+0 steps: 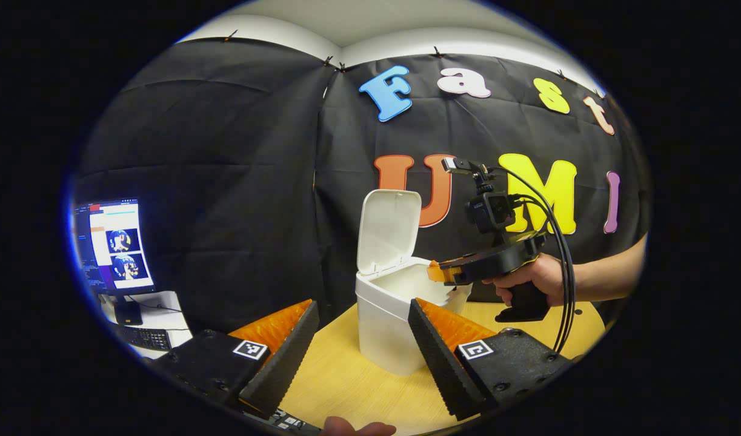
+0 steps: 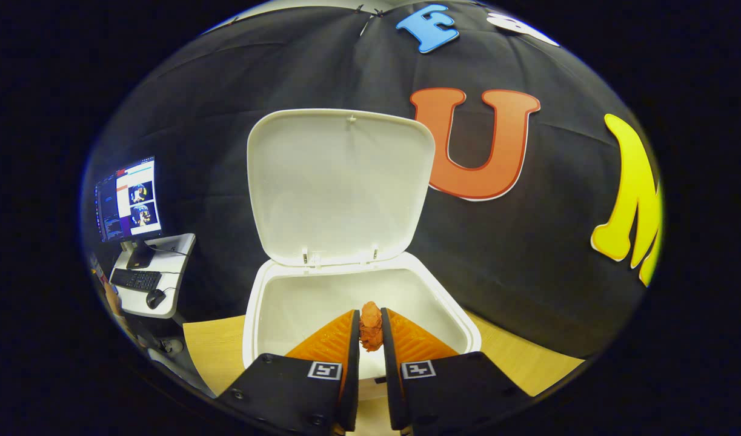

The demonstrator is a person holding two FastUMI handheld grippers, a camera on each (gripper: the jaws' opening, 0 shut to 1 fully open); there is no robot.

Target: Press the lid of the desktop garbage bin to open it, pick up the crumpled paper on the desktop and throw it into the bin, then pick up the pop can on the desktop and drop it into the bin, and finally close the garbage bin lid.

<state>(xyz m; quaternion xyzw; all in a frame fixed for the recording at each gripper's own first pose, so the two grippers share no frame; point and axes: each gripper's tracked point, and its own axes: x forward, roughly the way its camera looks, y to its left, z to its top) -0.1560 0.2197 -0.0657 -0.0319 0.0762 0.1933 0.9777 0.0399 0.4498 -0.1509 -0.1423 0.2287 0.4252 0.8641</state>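
The white desktop bin (image 1: 382,327) stands on the wooden table (image 1: 346,387) with its lid (image 1: 388,233) swung up and open. My left gripper (image 1: 363,303) is open with nothing between its fingers, low over the table just in front of the bin. A hand (image 1: 531,278) holds my right gripper (image 1: 435,272) over the bin's open top. In the right gripper view, my right gripper (image 2: 370,312) is shut on a small reddish-brown crumpled paper (image 2: 371,330), directly above the bin's white inside (image 2: 297,303). The raised lid (image 2: 340,181) stands behind it.
A monitor (image 1: 119,245) and keyboard (image 1: 146,338) sit on a small white side desk at the left, beyond the table's edge. The black cloth wall runs close behind the bin. Bare tabletop (image 2: 212,351) lies to the bin's left and right.
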